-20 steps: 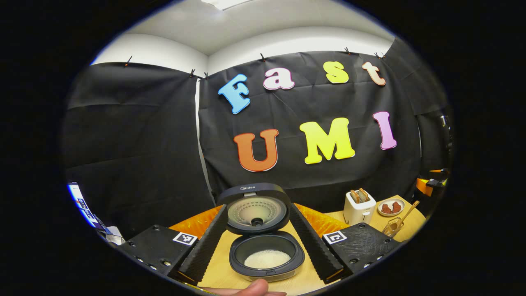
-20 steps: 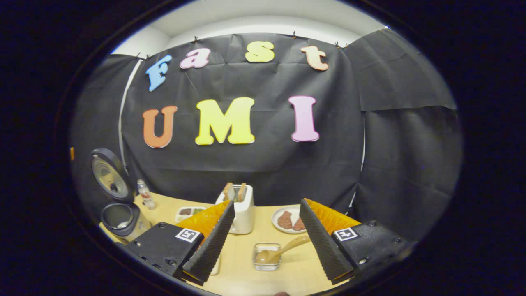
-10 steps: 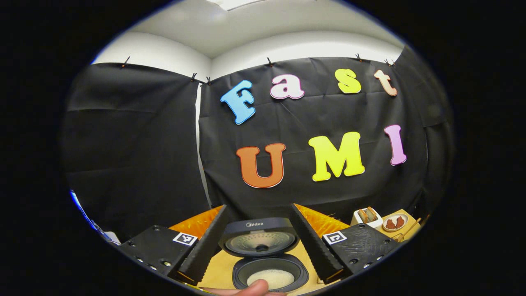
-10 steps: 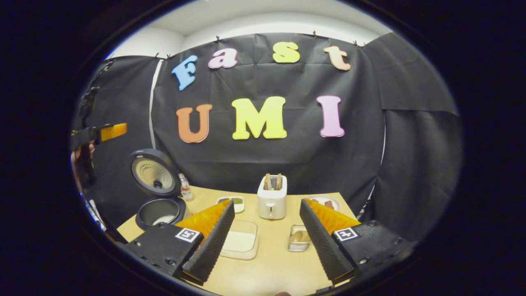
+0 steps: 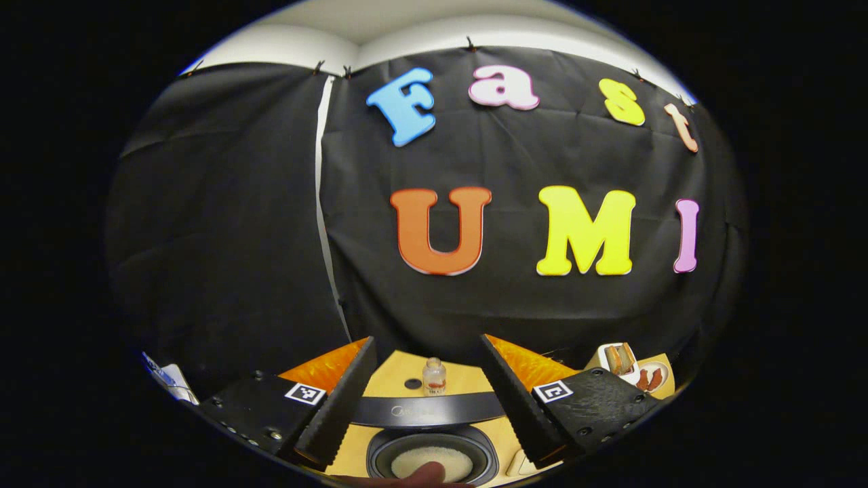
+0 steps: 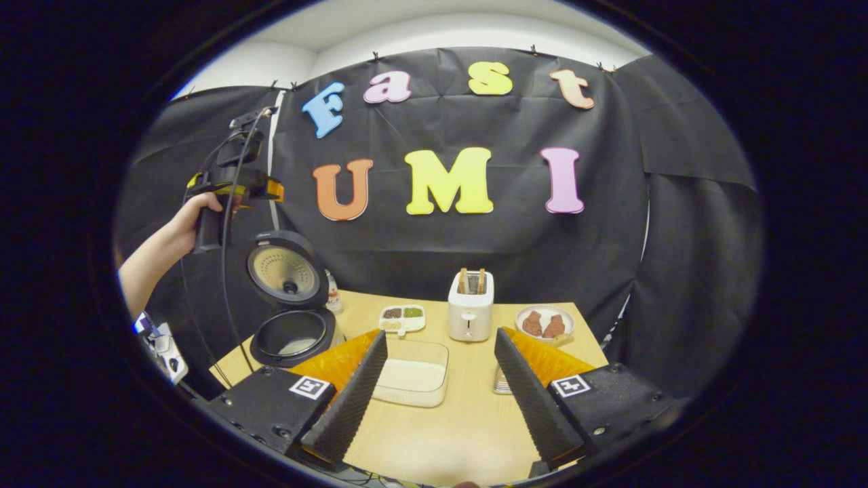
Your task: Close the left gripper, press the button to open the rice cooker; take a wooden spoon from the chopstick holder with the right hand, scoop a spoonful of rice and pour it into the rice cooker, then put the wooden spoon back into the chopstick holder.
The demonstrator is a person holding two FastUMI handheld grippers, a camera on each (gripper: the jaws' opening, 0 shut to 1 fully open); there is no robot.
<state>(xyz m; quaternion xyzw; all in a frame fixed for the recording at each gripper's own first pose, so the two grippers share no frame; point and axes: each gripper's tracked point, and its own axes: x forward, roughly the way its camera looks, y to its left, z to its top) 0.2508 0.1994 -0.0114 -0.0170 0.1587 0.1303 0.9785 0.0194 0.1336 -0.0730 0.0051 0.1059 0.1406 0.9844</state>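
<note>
Both grippers stand wide apart, empty: the left gripper, raised in a hand, above the open rice cooker; the right gripper over the wooden table, ribbed black pads.

You have a white toaster holding two slices far back on the wooden table, a plate of brownish pieces to its right, a divided dish left, and a small bottle beyond.
</note>
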